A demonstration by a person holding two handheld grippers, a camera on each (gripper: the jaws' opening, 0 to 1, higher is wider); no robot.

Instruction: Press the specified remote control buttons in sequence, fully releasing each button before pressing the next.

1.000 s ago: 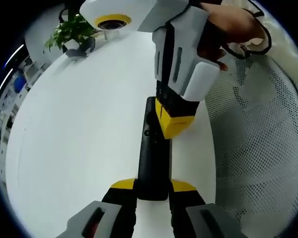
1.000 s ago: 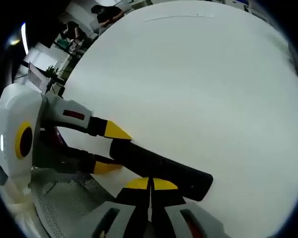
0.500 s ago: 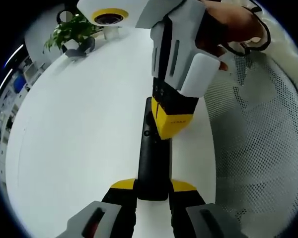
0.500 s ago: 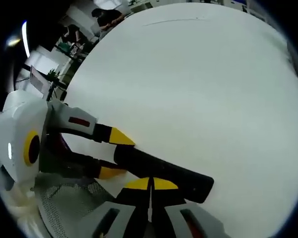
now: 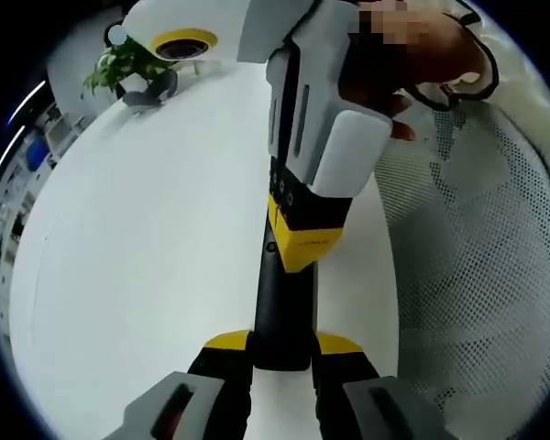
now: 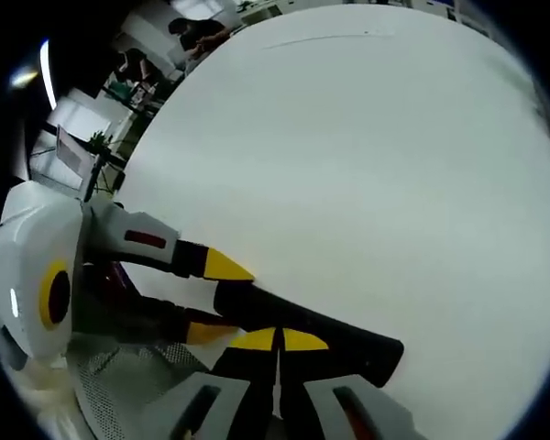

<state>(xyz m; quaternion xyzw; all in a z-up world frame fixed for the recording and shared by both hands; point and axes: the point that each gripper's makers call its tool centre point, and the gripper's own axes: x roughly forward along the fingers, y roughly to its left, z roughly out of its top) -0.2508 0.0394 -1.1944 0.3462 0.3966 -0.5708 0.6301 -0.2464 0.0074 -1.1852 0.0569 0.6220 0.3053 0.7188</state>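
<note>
A long black remote lies on the white table, its near end clamped between the yellow tips of my left gripper, which is shut on it. My right gripper comes down from above with its yellow tips together over the remote's upper half; whether they touch it I cannot tell. In the right gripper view, the shut right gripper sits against the remote, and the left gripper holds the remote's end from the left.
A white mesh chair stands along the table's right edge. A potted plant is at the far end of the table. A person's hand holds the right gripper. Wide bare tabletop stretches beyond the remote.
The right gripper has shifted down along the remote towards the left gripper's jaws and a little to the left. The remote and the left gripper have stayed put.
</note>
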